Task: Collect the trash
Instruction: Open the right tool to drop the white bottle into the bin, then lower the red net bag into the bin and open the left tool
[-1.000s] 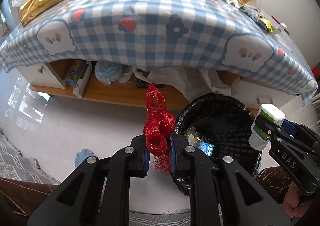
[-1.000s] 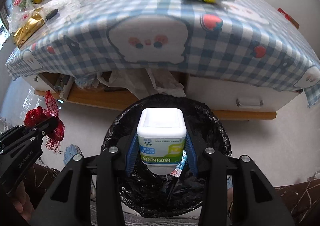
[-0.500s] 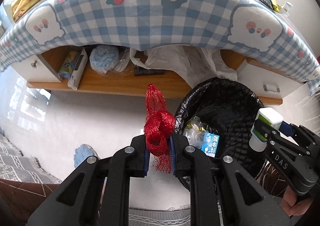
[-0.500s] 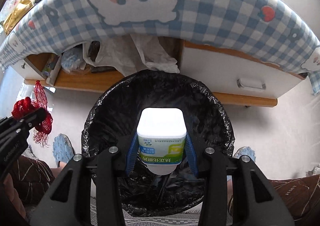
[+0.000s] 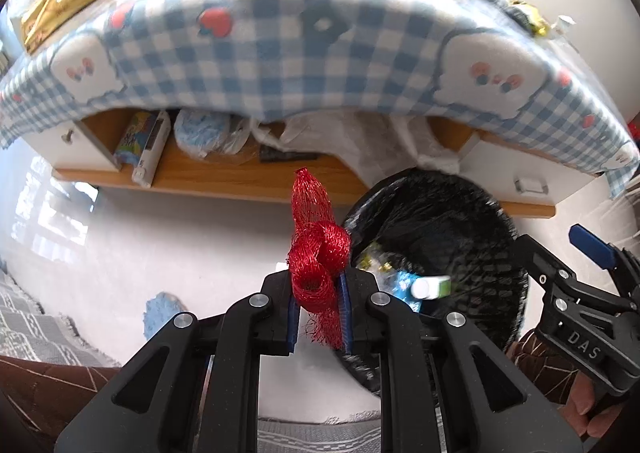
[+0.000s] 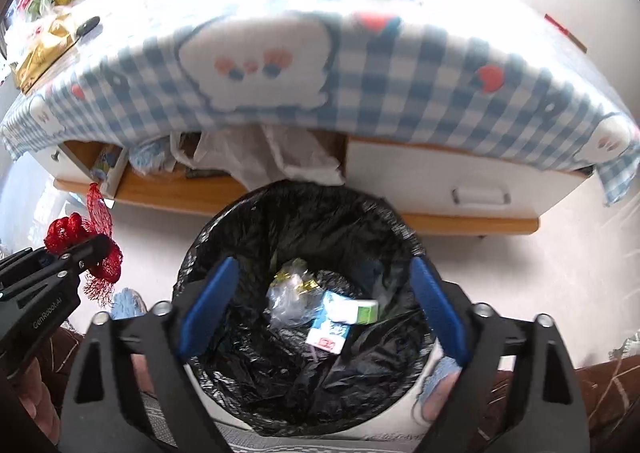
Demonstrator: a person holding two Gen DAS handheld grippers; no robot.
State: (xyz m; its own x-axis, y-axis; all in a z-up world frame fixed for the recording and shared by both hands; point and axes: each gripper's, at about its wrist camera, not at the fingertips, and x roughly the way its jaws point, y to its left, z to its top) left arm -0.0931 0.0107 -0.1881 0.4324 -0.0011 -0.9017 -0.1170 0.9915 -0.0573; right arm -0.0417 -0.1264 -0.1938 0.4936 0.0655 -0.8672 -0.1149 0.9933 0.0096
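Note:
My left gripper (image 5: 319, 293) is shut on a red mesh net bag (image 5: 316, 253), held just left of the bin; the net bag also shows in the right wrist view (image 6: 86, 245). The bin (image 6: 304, 213) has a black liner and stands on the floor in front of the table. My right gripper (image 6: 320, 301) is open and empty right above the bin's mouth. The white and green bottle (image 6: 356, 311) lies inside the bin on a blue carton (image 6: 330, 329) and clear wrappers. The bottle also shows in the left wrist view (image 5: 432, 287).
A low table with a blue checked cloth (image 6: 360, 65) stands behind the bin, with wrappers, boxes and gold bags (image 5: 60, 1) on top. Its open shelf (image 5: 224, 177) holds bags and boxes. A white drawer (image 6: 472, 189) is at the right. A blue slipper (image 5: 160, 313) lies on the floor.
My right gripper opened and the white and green bottle dropped into the bin. My left gripper kept hold of the red net bag beside the bin.

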